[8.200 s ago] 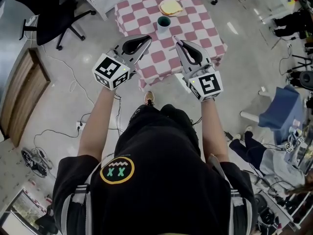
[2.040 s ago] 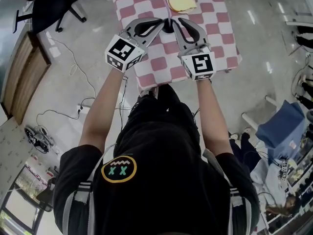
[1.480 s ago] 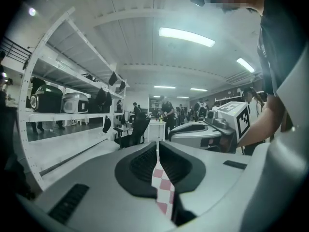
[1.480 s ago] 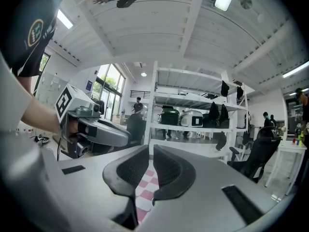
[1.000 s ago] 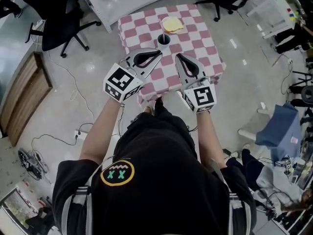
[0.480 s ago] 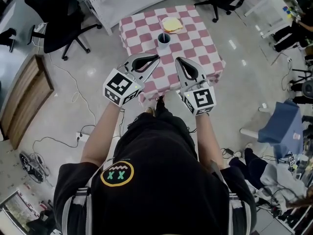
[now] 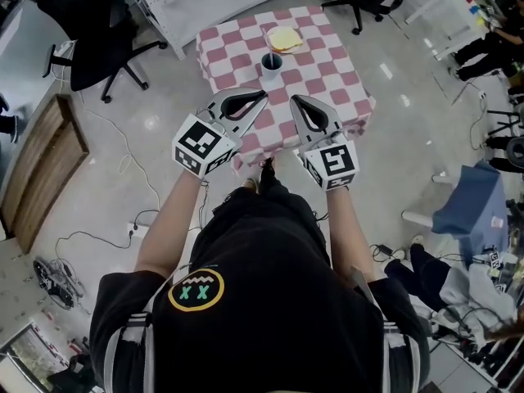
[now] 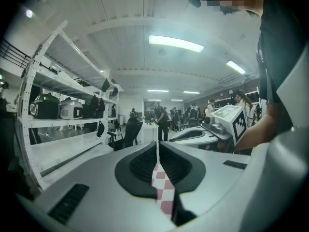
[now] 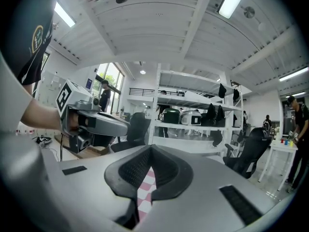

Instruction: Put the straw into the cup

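Observation:
A white cup with a dark inside stands on the pink-and-white checkered table, past both grippers. I cannot make out a straw in any view. My left gripper is held level over the table's near edge, its jaws shut with nothing between them. Beside it my right gripper is shut and empty too. In the left gripper view the closed jaws meet at the left gripper, with checkered cloth showing below. The right gripper view shows the shut right gripper the same way.
A yellow round thing lies on the table behind the cup. Black office chairs stand on the floor to the left, a blue seat to the right. Cables trail on the floor. Shelving with cookers stands nearby.
Two seconds ago both grippers reached over the table around the cup. They have drawn back toward my body and now hang at the near edge, still shut.

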Tool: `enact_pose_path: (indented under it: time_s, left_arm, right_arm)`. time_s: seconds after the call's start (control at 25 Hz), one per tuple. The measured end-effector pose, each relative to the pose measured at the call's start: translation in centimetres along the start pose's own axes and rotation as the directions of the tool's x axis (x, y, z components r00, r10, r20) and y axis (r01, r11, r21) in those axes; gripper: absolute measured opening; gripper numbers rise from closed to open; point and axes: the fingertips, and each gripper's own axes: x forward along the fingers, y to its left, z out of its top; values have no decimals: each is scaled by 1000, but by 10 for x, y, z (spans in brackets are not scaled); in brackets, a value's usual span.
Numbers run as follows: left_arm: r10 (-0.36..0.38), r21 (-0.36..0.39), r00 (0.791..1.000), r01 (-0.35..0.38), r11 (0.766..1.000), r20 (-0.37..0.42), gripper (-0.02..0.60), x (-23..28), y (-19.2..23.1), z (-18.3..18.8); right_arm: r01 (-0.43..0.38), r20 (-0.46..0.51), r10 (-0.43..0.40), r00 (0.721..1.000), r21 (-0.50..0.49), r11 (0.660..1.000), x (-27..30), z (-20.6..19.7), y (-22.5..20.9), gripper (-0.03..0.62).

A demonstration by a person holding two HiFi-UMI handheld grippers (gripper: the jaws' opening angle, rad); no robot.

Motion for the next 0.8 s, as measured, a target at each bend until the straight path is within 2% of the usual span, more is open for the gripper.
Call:
enact_pose_path:
  time_s: [0.8]
  left_arm:
    - [-3, 2, 1000, 3, 1000, 9, 32, -5, 4, 0]
  right_arm:
    - [-11, 19, 12, 1000, -36, 999, 5, 11, 10, 20]
